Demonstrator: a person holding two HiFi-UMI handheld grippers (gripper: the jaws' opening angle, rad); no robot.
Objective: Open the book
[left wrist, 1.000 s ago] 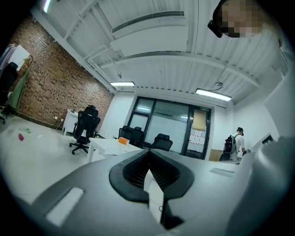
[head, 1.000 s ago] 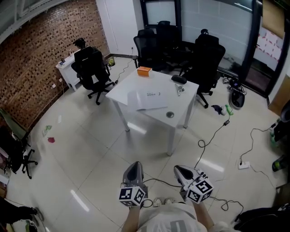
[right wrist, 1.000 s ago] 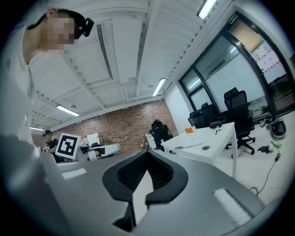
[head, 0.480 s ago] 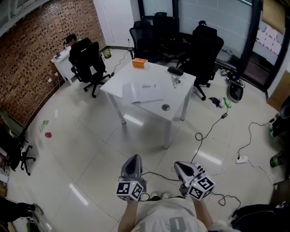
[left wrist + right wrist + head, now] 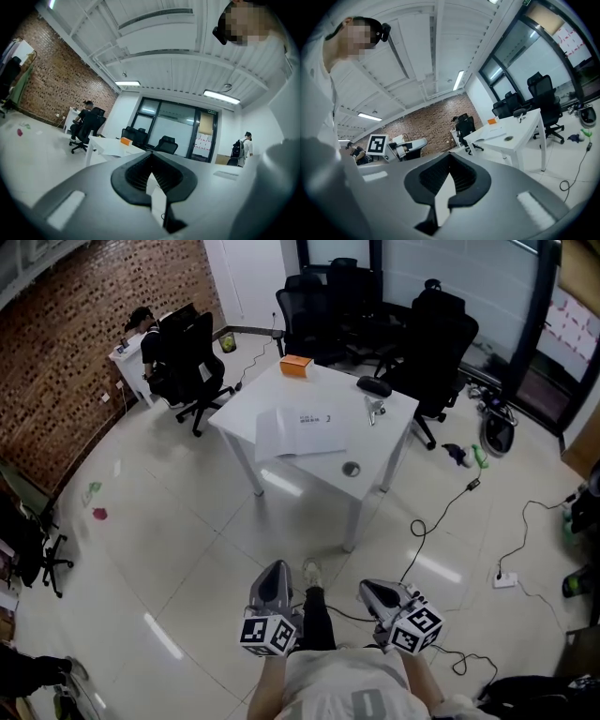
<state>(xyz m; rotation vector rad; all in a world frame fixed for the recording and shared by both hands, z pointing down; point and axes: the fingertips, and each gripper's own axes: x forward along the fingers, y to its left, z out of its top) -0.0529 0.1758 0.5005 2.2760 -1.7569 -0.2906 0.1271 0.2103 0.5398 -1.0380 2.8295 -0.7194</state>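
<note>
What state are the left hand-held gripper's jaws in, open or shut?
Shut. In the left gripper view the grey left hand-held gripper has its dark ribbed pads meeting at the tip, with nothing held between them.

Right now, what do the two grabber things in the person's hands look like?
The left gripper and the right gripper are smooth grey shells, rounded and narrowing toward the tip. Each carries a cube with black-and-white square markers at its back end. Inside each mouth sit black ribbed pads. The person wears a light top.
</note>
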